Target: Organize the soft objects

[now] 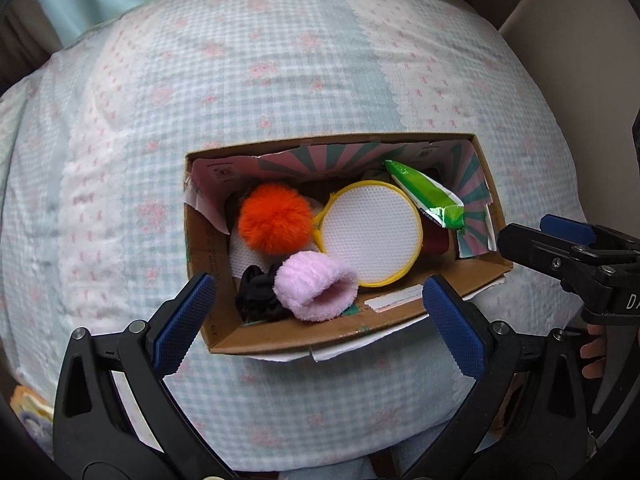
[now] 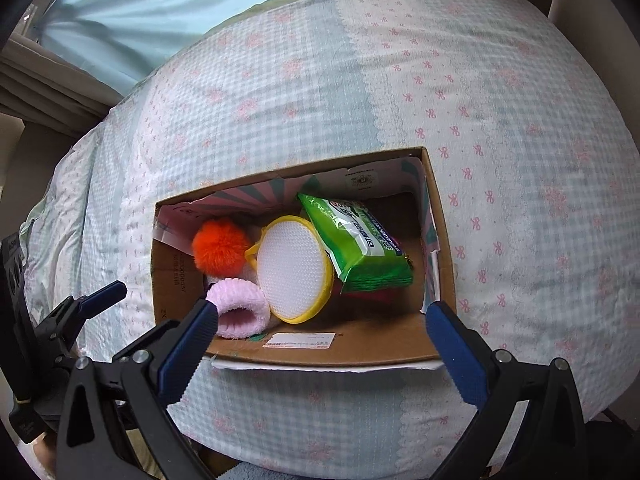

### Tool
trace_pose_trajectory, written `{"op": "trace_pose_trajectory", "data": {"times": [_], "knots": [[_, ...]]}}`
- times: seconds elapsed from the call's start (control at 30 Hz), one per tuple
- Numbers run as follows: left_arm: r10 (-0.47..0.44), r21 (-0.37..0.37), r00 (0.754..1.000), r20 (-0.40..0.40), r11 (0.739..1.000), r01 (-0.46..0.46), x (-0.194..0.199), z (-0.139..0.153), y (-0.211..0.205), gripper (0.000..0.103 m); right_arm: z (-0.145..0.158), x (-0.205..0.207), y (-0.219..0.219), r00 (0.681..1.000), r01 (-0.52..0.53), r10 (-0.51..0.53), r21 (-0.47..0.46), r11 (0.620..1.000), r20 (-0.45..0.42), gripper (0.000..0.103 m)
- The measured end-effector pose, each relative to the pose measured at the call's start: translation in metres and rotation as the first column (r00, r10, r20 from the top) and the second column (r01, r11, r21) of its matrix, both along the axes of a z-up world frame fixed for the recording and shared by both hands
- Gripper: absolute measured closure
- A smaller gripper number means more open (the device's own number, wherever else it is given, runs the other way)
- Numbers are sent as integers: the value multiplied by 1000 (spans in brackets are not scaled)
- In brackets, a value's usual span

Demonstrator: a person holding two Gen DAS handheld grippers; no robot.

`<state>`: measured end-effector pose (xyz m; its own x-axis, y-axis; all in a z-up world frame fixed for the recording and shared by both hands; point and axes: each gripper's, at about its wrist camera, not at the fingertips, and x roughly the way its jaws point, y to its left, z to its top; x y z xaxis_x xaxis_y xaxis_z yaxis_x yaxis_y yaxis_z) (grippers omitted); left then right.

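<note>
- Two tools are seen nearest the lens, the left tool (image 1: 320, 316) and the right tool (image 2: 322, 330), each spread wide with nothing between its blue pads; both are pointed steeply down over the near wall of a cardboard box (image 1: 360, 330).
- Just beyond the left tool's pads, a pink fuzzy band (image 1: 316, 290) is seen lying against the near wall, with a black scrunchie (image 1: 256, 296) touching it on the left side.
- Further in, an orange pom-pom (image 1: 276, 218) and a yellow-rimmed round mesh pad (image 1: 370, 232) are packed side by side; a green wipes packet (image 2: 356, 244) is propped against the pad toward the far right corner.
- The soft things are all gathered inside the box, which is set on a checked bedspread (image 1: 280, 80) with pink bows; no loose item is seen on the cover around it.
- The step in hand is judged to be a release just completed, with the sorting near its end; the next move would call for both tools to be lifted clear of the rim, or for a remaining item to be sought out of frame.
- Something dark red under the packet and pad is mostly hidden and cannot be identified; a white mesh piece beneath the pom-pom is barely shown.
- At the far edge, a pale blue curtain (image 2: 180, 8) is cut off by the frame.
</note>
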<state>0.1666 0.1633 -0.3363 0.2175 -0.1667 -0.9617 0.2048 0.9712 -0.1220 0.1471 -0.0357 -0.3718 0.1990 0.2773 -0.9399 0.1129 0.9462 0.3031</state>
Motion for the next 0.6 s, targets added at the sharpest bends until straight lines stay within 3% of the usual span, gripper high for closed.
{"op": "trace_pose_trajectory", "data": {"times": [0.13,0.3,0.43,0.6], "knots": [[68,-4,996,53,998,-68,-16,45,-5,0,42,-10,-13,998,-34,33,0,999,51,0],[148,-41,970,192,989,-142,-39,130,-13,0,123,-25,-45,983,-39,47,-46,998,180,0],[198,-94,925,325,980,-177,-57,201,-20,0,191,-43,-66,950,-19,54,-114,993,308,0],[225,-113,833,505,974,-194,-86,272,-29,0,258,-71,-80,888,26,64,-188,982,456,0]]}}
